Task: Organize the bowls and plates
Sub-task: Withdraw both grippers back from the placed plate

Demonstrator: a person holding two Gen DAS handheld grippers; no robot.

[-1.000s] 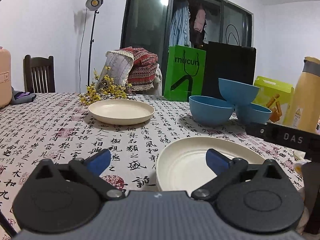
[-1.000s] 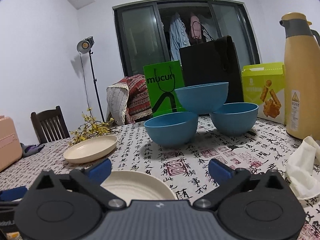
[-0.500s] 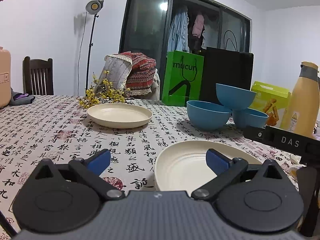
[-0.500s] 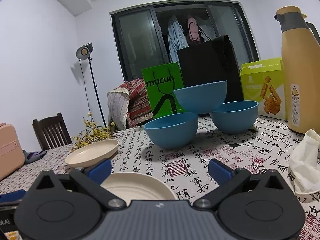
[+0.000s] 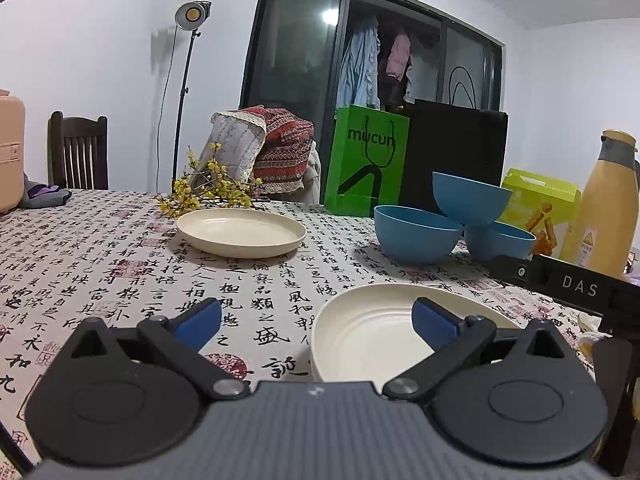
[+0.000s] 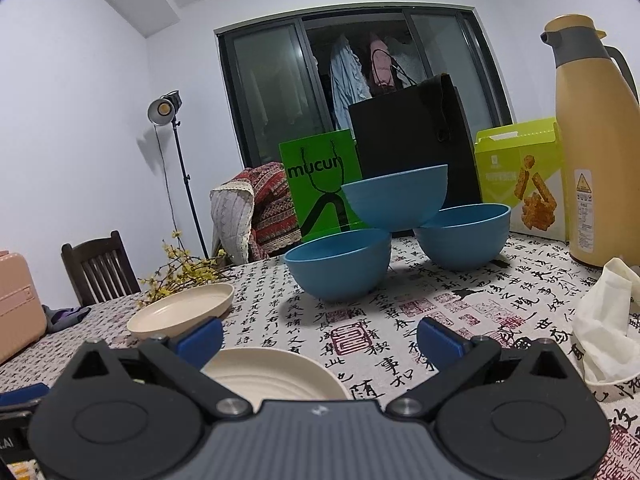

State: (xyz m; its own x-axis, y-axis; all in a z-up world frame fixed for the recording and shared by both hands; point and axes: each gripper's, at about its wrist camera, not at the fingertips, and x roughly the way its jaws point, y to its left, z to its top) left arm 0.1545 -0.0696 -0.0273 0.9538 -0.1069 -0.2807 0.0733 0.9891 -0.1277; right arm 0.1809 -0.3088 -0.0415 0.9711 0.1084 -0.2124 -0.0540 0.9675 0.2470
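Note:
Two cream plates lie on the calligraphy tablecloth: a near plate just ahead of both grippers and a far plate by the yellow flowers. Three blue bowls stand further back: a left bowl, a right bowl, and a third bowl resting on the rims of both. My left gripper is open and empty, its right finger over the near plate. My right gripper is open and empty, just behind that plate.
A green paper bag, a black bag, a yellow-green box and a tall yellow thermos line the table's far side. A crumpled white napkin lies at right. A wooden chair and a lamp stand stand beyond.
Both views have tilted slightly, so the scene sits a little lower in frame. The plates and bowls have not moved and both grippers remain open.

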